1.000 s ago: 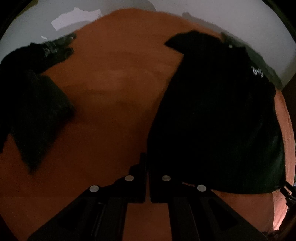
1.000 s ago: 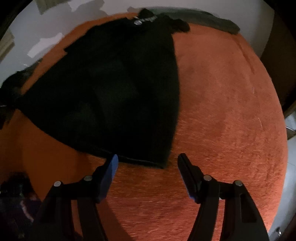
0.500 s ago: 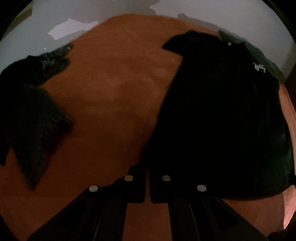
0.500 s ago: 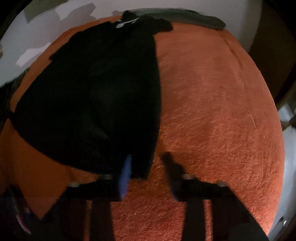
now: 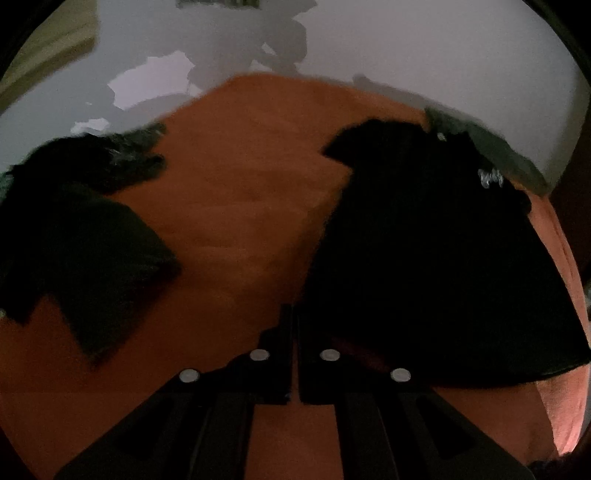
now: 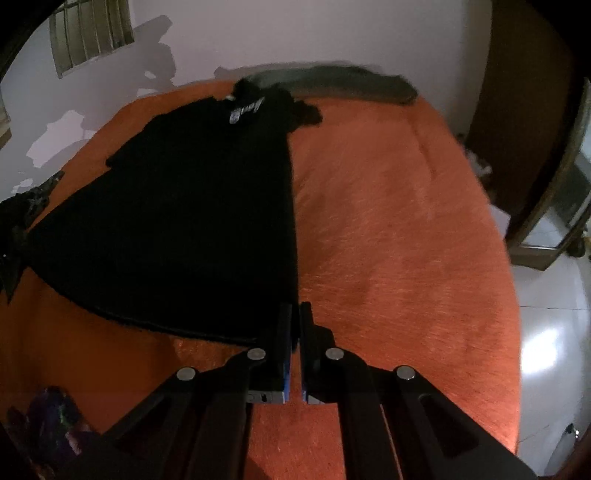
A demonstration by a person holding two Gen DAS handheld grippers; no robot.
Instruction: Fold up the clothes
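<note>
While both point forward, each claw — left claw (image 5: 294, 325), right claw (image 6: 295, 325) — grips the black shirt (image 6: 192, 221) hem

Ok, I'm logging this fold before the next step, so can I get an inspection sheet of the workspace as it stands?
Surface: orange blanket, fuzzy, bare to the right of the shirt.
Job's things: black shirt spread flat, white print near its collar.
Clutter: dark clothes heaped at the left; grey cloth along the far edge.
Grippers: left tool shut on the shirt's near left corner; right tool shut on the near right corner.
Cables: nothing seen.
Surroundings: white wall, wooden door, tiled floor at the right.
</note>
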